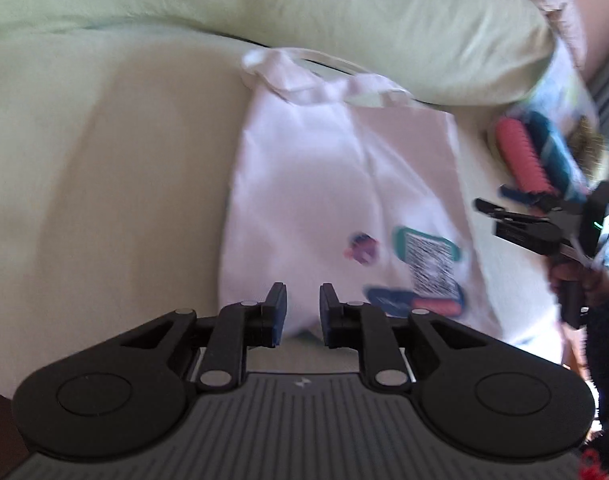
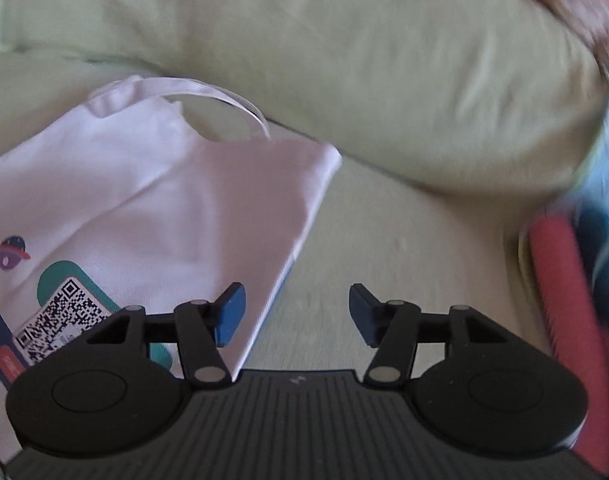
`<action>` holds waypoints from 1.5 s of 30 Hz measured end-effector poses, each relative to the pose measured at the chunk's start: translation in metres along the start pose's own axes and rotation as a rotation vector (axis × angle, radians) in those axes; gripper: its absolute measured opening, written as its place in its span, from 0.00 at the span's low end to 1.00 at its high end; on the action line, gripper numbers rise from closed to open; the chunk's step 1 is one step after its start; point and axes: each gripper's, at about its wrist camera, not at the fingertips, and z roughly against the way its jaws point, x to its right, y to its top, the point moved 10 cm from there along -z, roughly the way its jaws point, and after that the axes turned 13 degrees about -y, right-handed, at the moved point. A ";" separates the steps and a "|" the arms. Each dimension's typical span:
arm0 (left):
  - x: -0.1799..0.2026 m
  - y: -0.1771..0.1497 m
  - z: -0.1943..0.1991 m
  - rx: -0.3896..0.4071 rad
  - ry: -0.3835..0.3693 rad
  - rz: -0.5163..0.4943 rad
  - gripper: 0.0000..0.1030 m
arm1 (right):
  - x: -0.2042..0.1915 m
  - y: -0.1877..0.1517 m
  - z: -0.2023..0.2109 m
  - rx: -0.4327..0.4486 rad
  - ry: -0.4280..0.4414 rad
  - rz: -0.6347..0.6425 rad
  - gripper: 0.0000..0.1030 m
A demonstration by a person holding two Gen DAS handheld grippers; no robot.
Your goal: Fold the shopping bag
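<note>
- White cloth shopping bag point(image 1: 344, 184) lies flat on pale green sheet point(image 1: 104, 160), looped handles at 12 o'clock
- Left gripper point(image 1: 303, 308): jaws slightly parted, empty
- Right gripper point(image 2: 297, 312): jaws released, empty

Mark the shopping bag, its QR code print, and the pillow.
shopping bag point(image 1: 304, 184): left wrist view, plain white front panel.
QR code print point(image 2: 60, 316): right wrist view, middle of the code.
pillow point(image 2: 384, 80): right wrist view, green cover's middle.

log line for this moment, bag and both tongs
white cloth shopping bag: flat on pale green bed sheet | left tongs: open, empty | right tongs: open, empty
</note>
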 end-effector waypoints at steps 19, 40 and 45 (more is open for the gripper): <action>-0.005 0.172 -0.170 0.005 0.415 -0.935 0.03 | -0.077 0.120 -0.094 0.312 0.090 0.487 0.00; -0.075 0.164 -0.092 -0.110 0.382 -0.380 0.71 | 0.060 0.004 -0.060 -0.382 0.259 -0.807 0.66; -0.087 0.056 -0.029 -0.111 0.179 -0.090 0.71 | 0.005 -0.052 0.042 -0.462 0.431 -0.831 0.66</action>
